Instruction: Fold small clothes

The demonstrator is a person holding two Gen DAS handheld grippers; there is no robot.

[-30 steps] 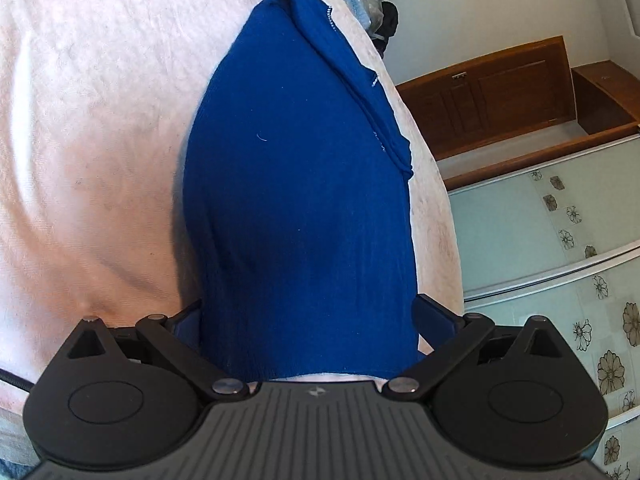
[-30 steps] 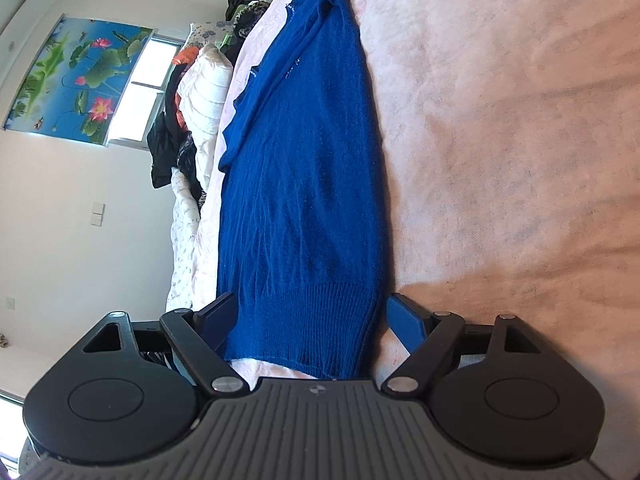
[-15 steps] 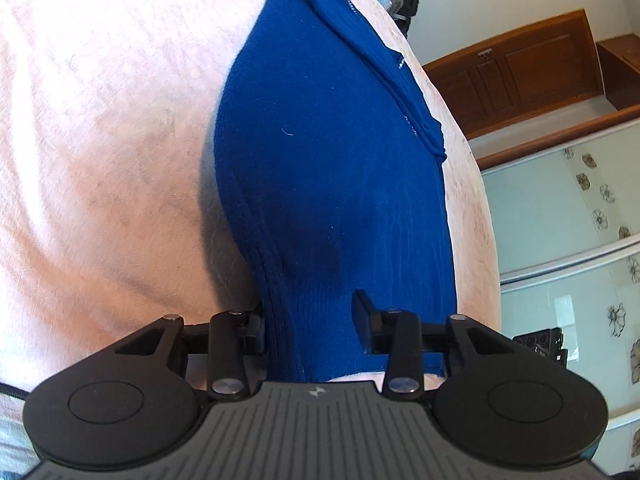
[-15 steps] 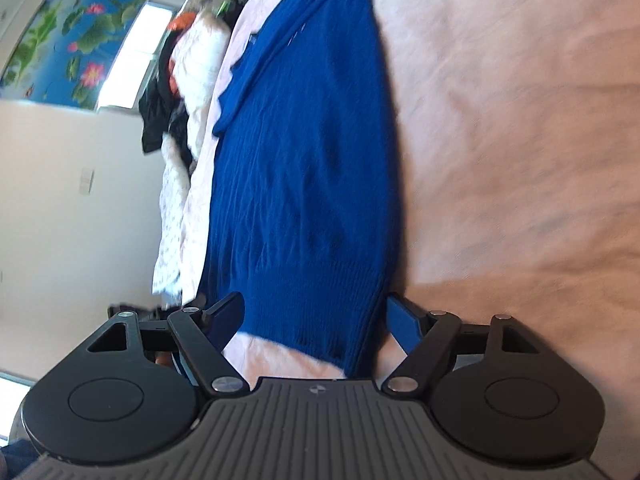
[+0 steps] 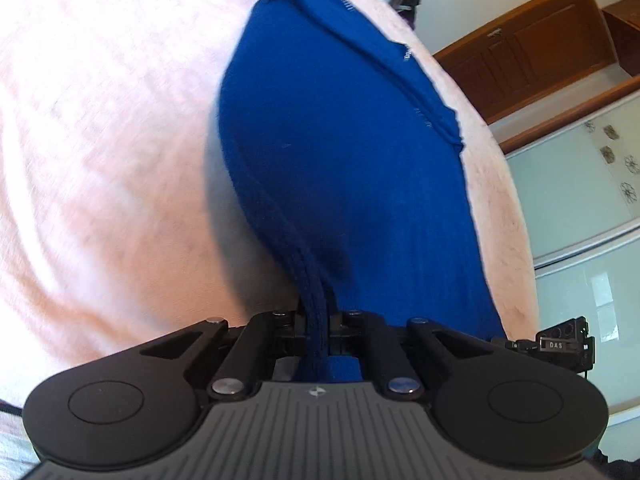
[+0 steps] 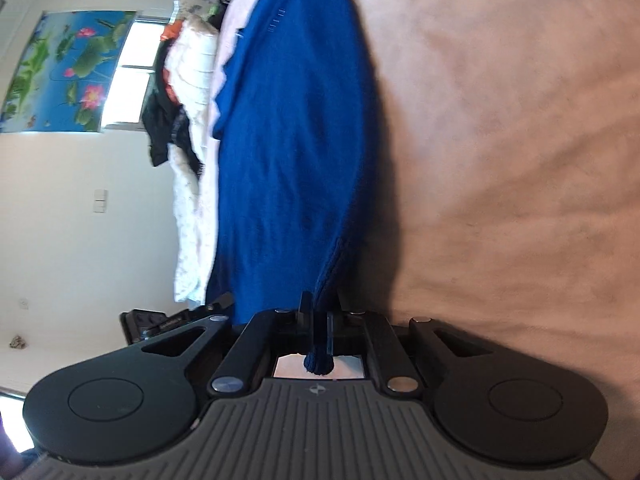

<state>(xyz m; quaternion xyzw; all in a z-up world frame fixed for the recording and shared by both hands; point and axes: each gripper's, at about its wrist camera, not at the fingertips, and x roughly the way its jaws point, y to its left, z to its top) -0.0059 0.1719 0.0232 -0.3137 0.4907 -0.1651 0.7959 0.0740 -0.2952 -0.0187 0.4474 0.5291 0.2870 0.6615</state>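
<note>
Blue knit sweater (image 5: 348, 160) lies stretched lengthwise on a pale pink blanket (image 5: 100, 140) covering a bed, its ribbed hem pulled toward both cameras. Left gripper (image 5: 318, 320) is clenched on one corner of that hem, the knit bunched into a thick cord that runs straight between the closed jaws. Right gripper (image 6: 320, 320) is likewise clamped on the other hem corner, a rolled end of the ribbing poking out behind its fingers.

From the left wrist view, the garment's near edge rises off the blanket and casts a shadow beneath it, while the far part rests flat, with a folded sleeve or side panel along its right edge showing white stitch marks. Beyond the bed's edge stand a brown wooden cabinet (image 5: 532, 48) and pale green glass panels with flower prints (image 5: 580, 184).

From the right wrist view, the sweater (image 6: 296, 140) runs up the frame beside the open blanket (image 6: 520, 140) on its right. To its left sits a heap of white bedding and dark clothes (image 6: 184, 92), and behind that a window (image 6: 128, 72) next to a lotus-pond poster (image 6: 56, 76) on a white wall. Both views are slightly blurred
</note>
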